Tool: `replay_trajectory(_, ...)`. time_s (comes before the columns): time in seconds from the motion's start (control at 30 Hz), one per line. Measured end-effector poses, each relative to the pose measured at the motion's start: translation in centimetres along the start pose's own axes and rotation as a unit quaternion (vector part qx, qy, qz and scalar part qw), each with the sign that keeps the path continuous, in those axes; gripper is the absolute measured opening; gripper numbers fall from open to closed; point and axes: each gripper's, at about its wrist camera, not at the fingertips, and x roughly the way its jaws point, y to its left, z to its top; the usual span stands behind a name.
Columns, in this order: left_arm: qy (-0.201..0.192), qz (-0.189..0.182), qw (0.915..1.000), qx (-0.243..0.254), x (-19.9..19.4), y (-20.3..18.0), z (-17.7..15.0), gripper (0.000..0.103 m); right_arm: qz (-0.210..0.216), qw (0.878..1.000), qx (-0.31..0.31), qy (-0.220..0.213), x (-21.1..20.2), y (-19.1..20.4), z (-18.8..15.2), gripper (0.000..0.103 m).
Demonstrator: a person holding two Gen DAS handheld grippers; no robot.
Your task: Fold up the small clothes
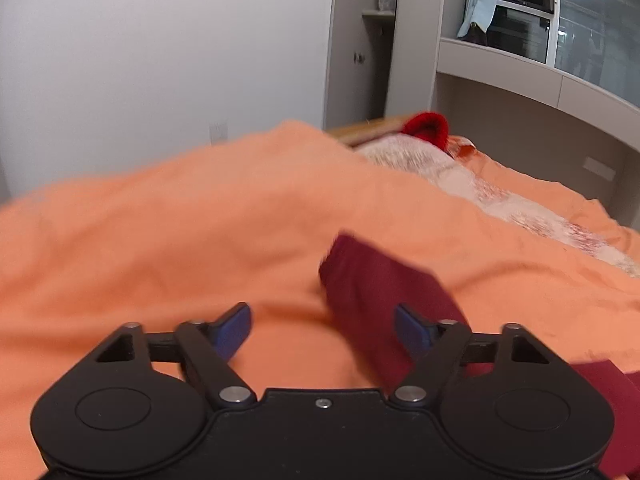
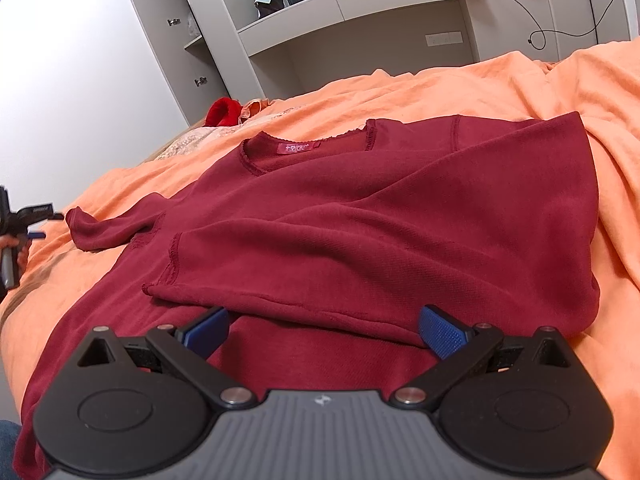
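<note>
A dark red long-sleeved top (image 2: 360,216) lies on the orange bedspread (image 2: 520,88), its right side and sleeve folded over the body, its left sleeve (image 2: 104,228) stretched out to the left. My right gripper (image 2: 324,330) is open and empty, low over the folded sleeve's hem. My left gripper (image 1: 322,326) is open and empty, with the red sleeve (image 1: 376,300) lying between its fingers and under the right one. The left gripper also shows at the left edge of the right wrist view (image 2: 24,220).
A bright red knitted item (image 1: 426,126) and a pale patterned cloth (image 1: 460,184) lie at the far end of the bed. Grey cupboards (image 2: 172,32), a shelf unit and a window stand behind. A cable (image 2: 536,36) hangs at the back right.
</note>
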Motion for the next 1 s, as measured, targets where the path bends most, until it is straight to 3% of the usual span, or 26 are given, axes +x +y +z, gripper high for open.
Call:
replay_trajectory(0.1, 0.042, -0.031, 0.9980, -0.035, 1.2, 1.0, -1.2, 0.046, -0.003, 1.000, -0.003, 0.000, 0.1, 0.2, 0.0, 0.103)
replay_trajectory(0.2, 0.061, -0.047, 0.9953, -0.060, 3.1, 0.7, -1.9, 0.046, -0.007, 1.000, -0.006, 0.001, 0.1, 0.3, -0.1, 0.103)
replay_trajectory(0.3, 0.063, -0.069, 0.9919, -0.086, 4.6, 0.2, -1.7, 0.053, -0.006, 1.000, -0.006, 0.000, 0.0, 0.3, -0.1, 0.103)
replay_trajectory(0.37, 0.059, -0.077, 0.9893, -0.109, 5.2, 0.0, -1.5, 0.052, -0.004, 1.000, -0.004, 0.000, 0.1, 0.2, -0.1, 0.103)
replay_trajectory(0.43, 0.055, -0.096, 0.9860, -0.125, 5.4, -0.3, -1.4, 0.029, -0.003, 1.000, -0.003, 0.000, 0.1, 0.2, -0.1, 0.103)
replay_trajectory(0.47, 0.057, -0.104, 0.9848, -0.127, 5.4, -0.6, -1.3, 0.008, -0.003, 1.000, -0.003, 0.000, 0.1, 0.1, -0.1, 0.103)
replay_trajectory(0.5, 0.056, -0.101, 0.9852, -0.126, 5.3, -0.9, -1.1, 0.004, -0.003, 1.000, -0.002, 0.000, 0.1, 0.1, -0.1, 0.103)
replay_trajectory(0.63, 0.018, -0.085, 0.9891, -0.120, 3.1, -2.2, -0.9, 0.003, -0.001, 1.000, 0.000, -0.001, 0.0, 0.1, -0.1, 0.103)
replay_trajectory(0.8, -0.014, -0.027, 0.9967, -0.076, -1.7, -4.2, 0.7, 0.003, -0.001, 1.000, -0.001, -0.002, -0.2, 0.2, -0.1, 0.103)
replay_trajectory(0.87, -0.010, -0.007, 0.9982, -0.059, -3.6, -4.9, 1.4, 0.003, 0.000, 1.000, -0.002, -0.002, -0.3, 0.2, -0.1, 0.103)
replay_trajectory(1.0, 0.006, -0.005, 0.9990, -0.044, -5.8, -5.3, 1.2, 0.003, 0.002, 1.000, 0.000, -0.001, -0.4, 0.2, -0.2, 0.103)
